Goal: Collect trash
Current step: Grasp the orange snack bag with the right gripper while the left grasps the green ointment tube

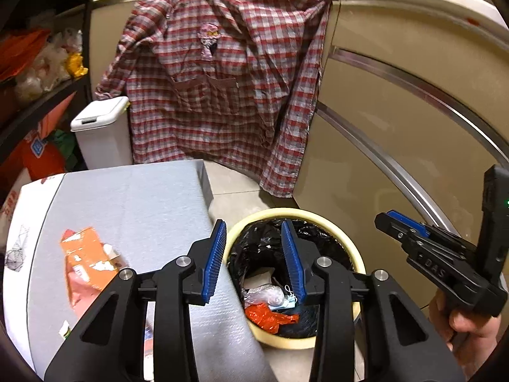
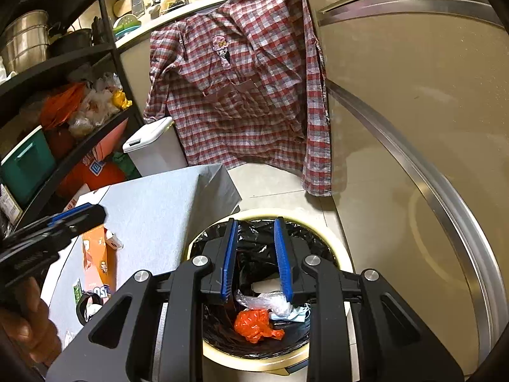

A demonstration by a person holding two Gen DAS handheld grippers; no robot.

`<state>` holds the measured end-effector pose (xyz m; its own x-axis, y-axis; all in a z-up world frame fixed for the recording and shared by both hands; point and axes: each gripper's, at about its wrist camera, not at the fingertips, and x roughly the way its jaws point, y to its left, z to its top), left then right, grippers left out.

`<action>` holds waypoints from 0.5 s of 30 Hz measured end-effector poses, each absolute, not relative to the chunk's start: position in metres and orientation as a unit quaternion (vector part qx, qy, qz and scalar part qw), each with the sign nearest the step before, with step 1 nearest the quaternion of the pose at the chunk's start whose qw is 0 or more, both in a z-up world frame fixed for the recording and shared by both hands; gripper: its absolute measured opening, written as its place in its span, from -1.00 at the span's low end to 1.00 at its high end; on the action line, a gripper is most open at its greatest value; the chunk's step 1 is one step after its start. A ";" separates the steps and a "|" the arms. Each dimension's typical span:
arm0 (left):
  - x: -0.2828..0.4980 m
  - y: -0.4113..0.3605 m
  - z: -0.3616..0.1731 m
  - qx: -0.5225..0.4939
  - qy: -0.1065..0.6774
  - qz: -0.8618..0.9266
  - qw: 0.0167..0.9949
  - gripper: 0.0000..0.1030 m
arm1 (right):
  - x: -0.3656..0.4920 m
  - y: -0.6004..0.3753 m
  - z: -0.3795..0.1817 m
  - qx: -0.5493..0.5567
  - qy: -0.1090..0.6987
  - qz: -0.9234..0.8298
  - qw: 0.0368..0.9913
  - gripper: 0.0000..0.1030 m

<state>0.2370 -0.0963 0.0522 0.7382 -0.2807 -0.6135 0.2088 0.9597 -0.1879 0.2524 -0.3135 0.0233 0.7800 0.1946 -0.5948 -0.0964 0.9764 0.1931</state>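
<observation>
Left claw (image 1: 254, 254) open with nothing in it, right claw (image 2: 254, 254) open and empty over the bin (image 2: 343, 254), orange bag (image 2: 256, 324) and other trash down inside, partly hidden, orange packet (image 1: 84, 258) on the grey worktop (image 1: 133, 197), its bottom cut off by the claw.

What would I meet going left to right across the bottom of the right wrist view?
Left tongs → orange packet on the grey-covered table → right tongs, open and empty → cream rim of the trash bin → cabinet front with metal strip.
</observation>
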 end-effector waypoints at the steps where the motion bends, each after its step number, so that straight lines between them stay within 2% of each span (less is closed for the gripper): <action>1: 0.233 -0.090 0.055 -0.054 0.334 -0.129 0.932 -0.30 | 0.252 -0.312 0.024 0.074 0.322 0.078 0.941 -0.49; 15: 0.188 0.040 0.101 -0.030 0.295 -0.060 0.953 -0.30 | 0.242 -0.276 0.029 0.046 0.316 0.104 0.942 -0.43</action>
